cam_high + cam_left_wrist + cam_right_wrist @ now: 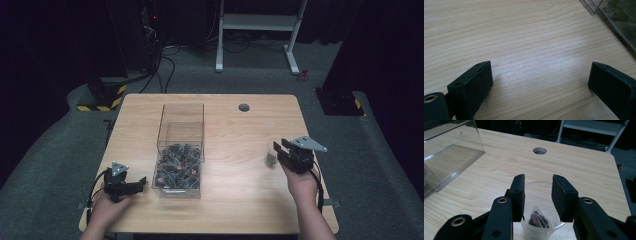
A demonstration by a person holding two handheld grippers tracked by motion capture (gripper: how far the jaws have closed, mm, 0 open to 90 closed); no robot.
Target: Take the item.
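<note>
The right tongs [537,187] hang over a small clear plastic cup [541,225] that stands on the wooden surface [579,167]; their jaws are partly apart, one on each side above the cup's rim, and the pads do not press on it. Inside the cup, below the gap between the jaws, lies a little clear bag of dark pieces [537,217]. In the high view the cup [270,159] sits just beside the right tongs [287,150], on their inner side. The left tongs [540,82] rest low over bare wood with their jaws wide apart and nothing between them. A clear box [179,165] holding many more such bags stands between the two tongs, nearer the left tongs [134,184].
</note>
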